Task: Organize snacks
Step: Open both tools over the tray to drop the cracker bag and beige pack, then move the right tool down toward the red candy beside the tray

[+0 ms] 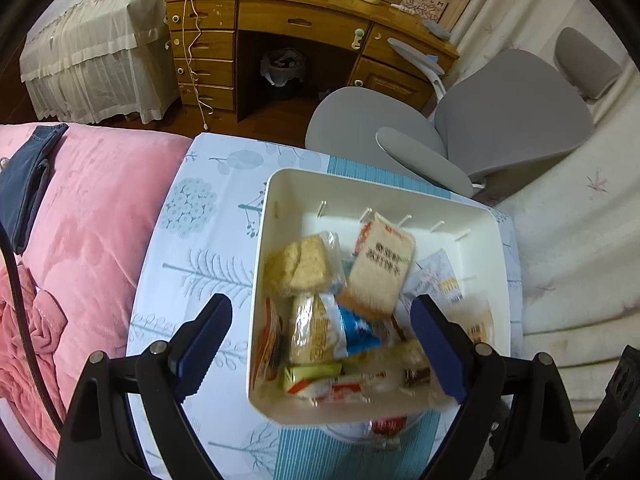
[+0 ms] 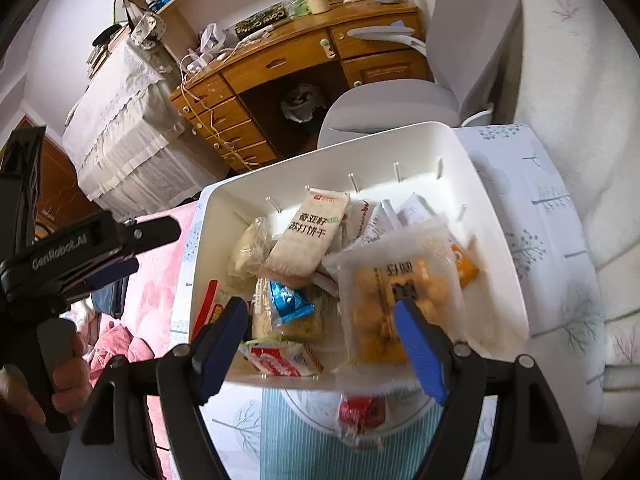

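A white bin (image 1: 276,188) (image 2: 492,216) stands on the tree-print cloth and holds several snack packs. A beige cracker pack (image 1: 380,268) (image 2: 308,236) leans on top, beside a blue-ended pack (image 1: 356,328) (image 2: 288,300). A clear pack of yellow snacks (image 2: 384,304) lies at the bin's right side, partly behind my right finger. A red-wrapped snack (image 2: 360,412) (image 1: 384,428) sits on a round plate just outside the bin's near wall. My left gripper (image 1: 320,304) hovers open over the bin's near left wall. My right gripper (image 2: 322,308) hovers open over the bin, pads touching nothing.
A pink blanket (image 1: 92,220) with dark jeans (image 1: 28,176) lies left of the table. A grey chair (image 1: 480,128) stands behind the bin, with a wooden desk (image 1: 304,24) beyond it. White bedding (image 1: 572,260) lies on the right. A hand (image 2: 68,368) holds the left gripper's handle.
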